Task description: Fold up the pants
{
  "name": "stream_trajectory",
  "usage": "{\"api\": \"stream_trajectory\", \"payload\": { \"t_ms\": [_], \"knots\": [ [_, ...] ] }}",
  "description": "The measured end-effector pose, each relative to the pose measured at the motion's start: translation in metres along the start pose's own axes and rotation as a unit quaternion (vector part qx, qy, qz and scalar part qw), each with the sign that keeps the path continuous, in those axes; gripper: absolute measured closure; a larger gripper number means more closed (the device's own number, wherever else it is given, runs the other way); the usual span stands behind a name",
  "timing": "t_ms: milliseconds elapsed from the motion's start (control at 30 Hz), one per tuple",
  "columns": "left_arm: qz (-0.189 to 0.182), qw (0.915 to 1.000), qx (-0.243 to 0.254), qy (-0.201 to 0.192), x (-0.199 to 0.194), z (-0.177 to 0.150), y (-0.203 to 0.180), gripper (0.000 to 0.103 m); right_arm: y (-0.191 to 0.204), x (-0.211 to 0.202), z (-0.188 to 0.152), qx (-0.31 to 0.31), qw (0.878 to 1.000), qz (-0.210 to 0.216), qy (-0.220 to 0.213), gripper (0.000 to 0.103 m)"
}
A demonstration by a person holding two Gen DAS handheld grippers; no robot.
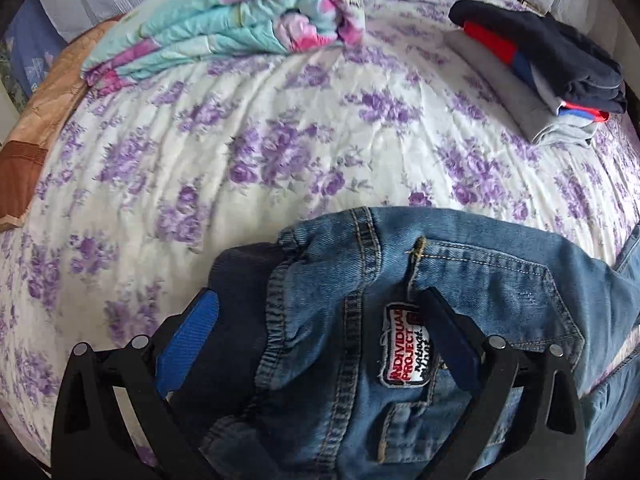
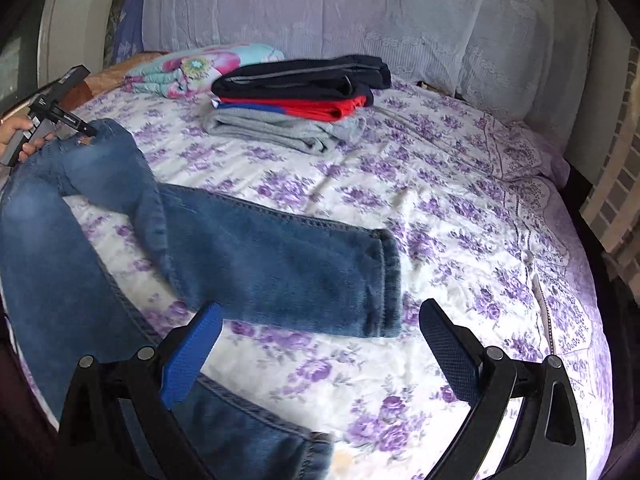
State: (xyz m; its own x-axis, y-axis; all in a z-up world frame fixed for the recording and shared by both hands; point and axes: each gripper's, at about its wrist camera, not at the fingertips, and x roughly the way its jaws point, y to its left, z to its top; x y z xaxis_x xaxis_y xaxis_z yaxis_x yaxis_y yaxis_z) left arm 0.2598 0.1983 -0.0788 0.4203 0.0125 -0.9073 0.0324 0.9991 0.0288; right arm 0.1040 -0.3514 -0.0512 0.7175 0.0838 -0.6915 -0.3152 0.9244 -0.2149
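Observation:
Blue denim pants [image 2: 256, 256] lie spread on the flowered bedspread [image 2: 440, 208]. In the left wrist view their waistband with a sewn patch [image 1: 404, 356] fills the space between the fingers of my left gripper [image 1: 320, 312], whose jaws stand wide apart around the cloth. That gripper also shows in the right wrist view [image 2: 86, 130] at the waist, held by a hand. My right gripper [image 2: 320, 320] is open and empty, just in front of the hem of one leg [image 2: 386, 280]. The other leg [image 2: 248, 436] lies under its left finger.
A stack of folded clothes, dark, red and grey [image 2: 296, 100] [image 1: 544, 68], sits at the back of the bed. A rolled turquoise and pink quilt [image 1: 224, 24] lies beside it. Pillows under a lavender cover [image 2: 360, 20] line the head. A brick wall [image 2: 624, 184] is at the right.

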Motion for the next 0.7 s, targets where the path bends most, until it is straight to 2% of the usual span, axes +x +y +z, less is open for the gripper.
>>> {"api": "stream_trajectory", "payload": {
  "t_ms": [67, 133, 167, 200, 233, 267, 300, 333, 400, 467, 567, 667, 700],
  "knots": [
    [0.001, 0.9998, 0.008, -0.02, -0.002, -0.004, -0.008, 0.016, -0.008, 0.013, -0.001, -0.007, 1.0, -0.003, 0.011, 0.004],
    [0.003, 0.9991, 0.024, -0.034, -0.013, -0.009, -0.016, 0.033, -0.024, 0.027, 0.004, 0.023, 0.999, 0.025, 0.022, 0.004],
    [-0.002, 0.9992, 0.018, -0.037, -0.018, -0.012, -0.015, 0.037, -0.038, 0.033, 0.008, 0.065, 0.996, 0.055, 0.024, 0.004],
    [-0.007, 0.9991, 0.008, -0.041, -0.023, -0.014, -0.012, 0.046, -0.054, 0.04, 0.011, 0.116, 0.989, 0.092, 0.027, 0.004],
    [-0.008, 0.9989, 0.0, -0.046, -0.028, -0.017, -0.009, 0.055, -0.069, 0.05, 0.011, 0.173, 0.976, 0.132, 0.035, 0.005],
    [-0.009, 0.9987, -0.004, -0.05, -0.032, -0.017, -0.008, 0.06, -0.079, 0.061, 0.009, 0.216, 0.961, 0.162, 0.049, 0.018],
    [-0.009, 0.9982, -0.012, -0.058, -0.036, -0.018, -0.004, 0.072, -0.084, 0.073, 0.006, 0.248, 0.946, 0.197, 0.074, 0.033],
    [-0.011, 0.9977, -0.018, -0.064, -0.042, -0.02, -0.001, 0.081, -0.082, 0.082, 0.002, 0.262, 0.934, 0.224, 0.098, 0.095],
    [-0.026, 0.9956, -0.034, -0.084, -0.055, -0.027, 0.007, 0.085, -0.076, 0.074, -0.002, 0.262, 0.936, 0.217, 0.09, 0.096],
    [-0.037, 0.9928, -0.039, -0.107, -0.07, -0.032, 0.011, 0.085, -0.078, 0.05, -0.002, 0.289, 0.925, 0.239, 0.066, 0.097],
    [-0.048, 0.9865, -0.036, -0.152, -0.101, -0.041, 0.008, 0.086, -0.087, -0.005, 0.006, 0.332, 0.904, 0.27, 0.007, 0.097],
    [-0.058, 0.9739, -0.039, -0.216, -0.138, -0.049, 0.005, 0.087, -0.095, -0.052, 0.016, 0.379, 0.888, 0.261, -0.026, 0.098],
    [-0.076, 0.9661, -0.046, -0.242, -0.152, -0.052, 0.006, 0.099, -0.099, -0.064, 0.019, 0.397, 0.883, 0.251, -0.032, 0.098]
  ]
}}
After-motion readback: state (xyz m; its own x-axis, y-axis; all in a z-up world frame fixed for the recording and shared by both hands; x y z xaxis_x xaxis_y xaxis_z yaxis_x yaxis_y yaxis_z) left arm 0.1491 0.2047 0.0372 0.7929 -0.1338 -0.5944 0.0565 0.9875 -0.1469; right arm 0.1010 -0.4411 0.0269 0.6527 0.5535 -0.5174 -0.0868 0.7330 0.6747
